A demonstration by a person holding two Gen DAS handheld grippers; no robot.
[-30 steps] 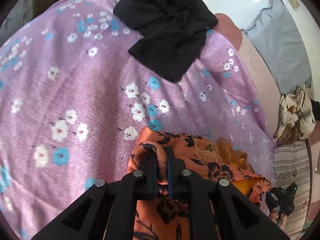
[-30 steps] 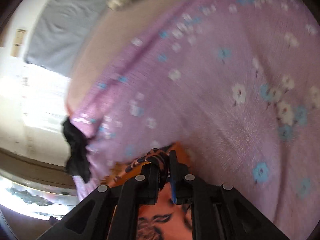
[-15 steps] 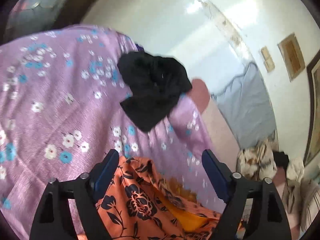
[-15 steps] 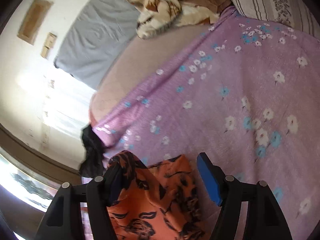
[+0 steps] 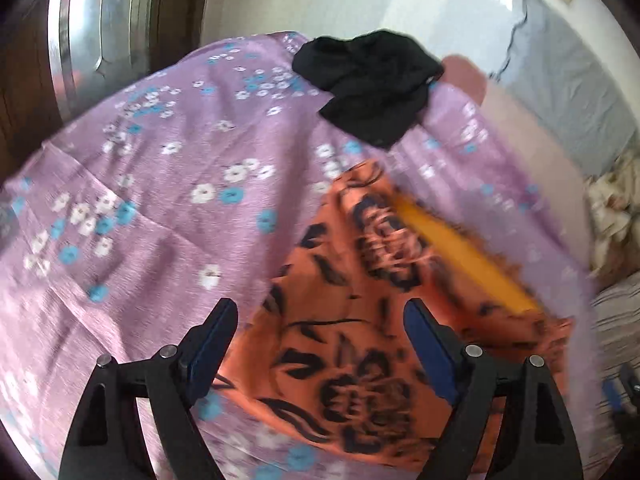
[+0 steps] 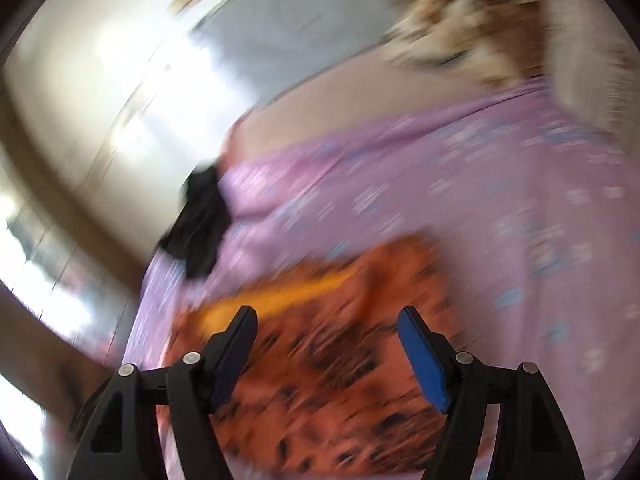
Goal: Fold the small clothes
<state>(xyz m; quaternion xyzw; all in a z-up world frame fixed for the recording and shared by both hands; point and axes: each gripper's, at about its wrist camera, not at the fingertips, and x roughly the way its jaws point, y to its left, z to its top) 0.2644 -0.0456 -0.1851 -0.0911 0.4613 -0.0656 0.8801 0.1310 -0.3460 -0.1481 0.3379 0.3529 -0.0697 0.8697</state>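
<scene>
An orange garment with a black flower print [image 5: 372, 320] lies folded on the purple flowered sheet [image 5: 168, 208], a yellow inner layer showing along its far edge. My left gripper [image 5: 320, 312] is open and empty, raised above the garment's near edge. My right gripper [image 6: 326, 320] is open and empty too, above the same garment [image 6: 340, 360]; that view is blurred by motion. A black garment [image 5: 372, 84] lies crumpled at the sheet's far edge and also shows in the right wrist view [image 6: 200, 224].
A pinkish mattress edge [image 5: 532, 152] and a grey cloth [image 5: 568, 80] lie beyond the sheet. A beige patterned blanket [image 6: 460, 24] is heaped at the far side. A metal-framed window or door [image 5: 92, 40] stands behind the bed.
One second ago both grippers were shut on the orange garment. They have opened, let it go and pulled back above it; the garment now lies flat on the sheet.
</scene>
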